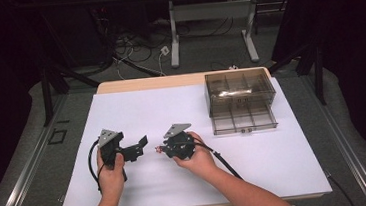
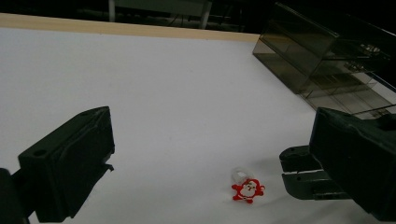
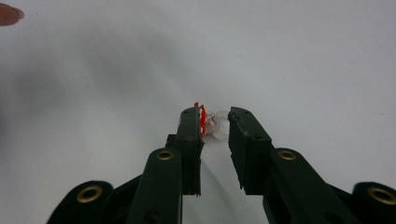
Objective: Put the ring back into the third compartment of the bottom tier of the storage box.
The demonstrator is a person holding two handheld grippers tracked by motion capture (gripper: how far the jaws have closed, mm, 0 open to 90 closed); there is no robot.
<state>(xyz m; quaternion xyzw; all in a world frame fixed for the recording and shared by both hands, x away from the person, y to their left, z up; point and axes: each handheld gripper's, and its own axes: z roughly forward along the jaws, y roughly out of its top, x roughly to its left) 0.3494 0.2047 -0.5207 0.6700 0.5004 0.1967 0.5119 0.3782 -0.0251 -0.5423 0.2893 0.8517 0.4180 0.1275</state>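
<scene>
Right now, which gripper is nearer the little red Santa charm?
The right gripper: its fingers flank the little red Santa charm. The left gripper sits open, short of it.

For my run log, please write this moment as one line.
right gripper: closed on Santa charm | left gripper: open, holding nothing | drawer box: drawer open

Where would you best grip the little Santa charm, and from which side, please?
Grip the Santa charm across its red figure and clear bulb, coming down from above. It lies flat and tiny on the white table, so probably only its edges offer hold. The right gripper already brackets it this way.
</scene>
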